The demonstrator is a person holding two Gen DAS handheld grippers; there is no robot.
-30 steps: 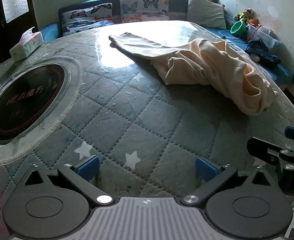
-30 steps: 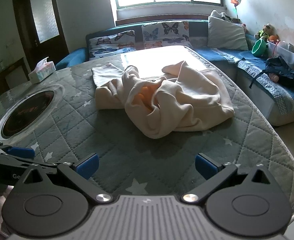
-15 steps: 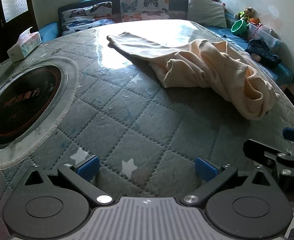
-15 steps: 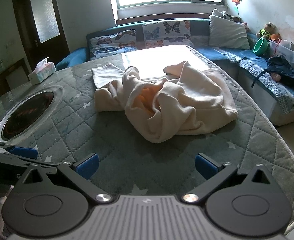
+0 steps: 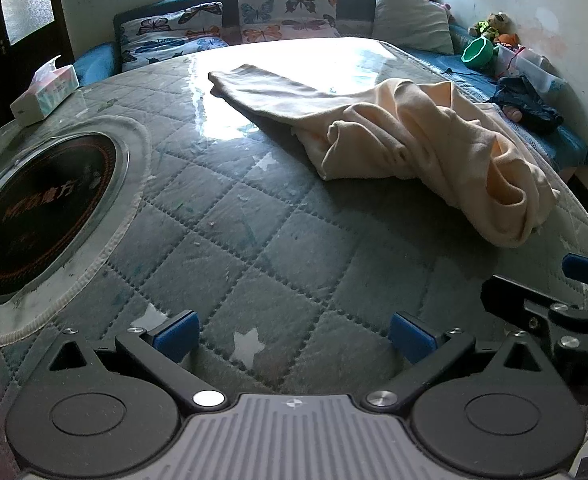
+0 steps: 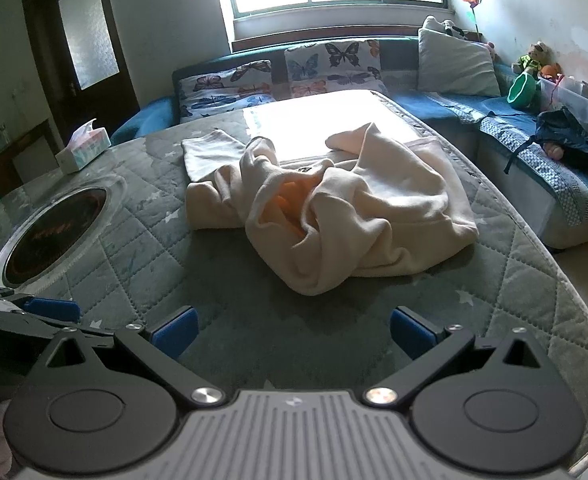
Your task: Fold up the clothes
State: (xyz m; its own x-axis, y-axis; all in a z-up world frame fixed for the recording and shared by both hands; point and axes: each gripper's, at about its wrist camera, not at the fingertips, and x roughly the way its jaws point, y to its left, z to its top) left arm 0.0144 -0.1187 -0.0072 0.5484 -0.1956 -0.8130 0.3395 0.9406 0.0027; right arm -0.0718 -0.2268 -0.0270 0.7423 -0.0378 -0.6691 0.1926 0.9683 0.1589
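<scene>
A cream sweatshirt (image 5: 410, 144) lies crumpled on the quilted grey table cover (image 5: 253, 220), one sleeve stretched toward the far left. In the right wrist view it (image 6: 334, 216) is bunched with its orange lining showing. My left gripper (image 5: 294, 334) is open and empty, near the table's front, short of the garment. My right gripper (image 6: 291, 330) is open and empty, a little short of the garment's near fold. The right gripper also shows at the left wrist view's right edge (image 5: 554, 304), and the left gripper at the right wrist view's left edge (image 6: 25, 312).
A round black hotplate (image 5: 41, 208) is set in the table at the left. A tissue box (image 5: 45, 92) stands at the far left corner. A sofa with butterfly cushions (image 6: 277, 76) runs behind the table. A green bowl (image 6: 522, 88) and dark clothes (image 6: 570, 140) lie on the right bench.
Both grippers have moved forward over the table toward the sweatshirt, which looms larger. Both stay open. The garment has not moved.
</scene>
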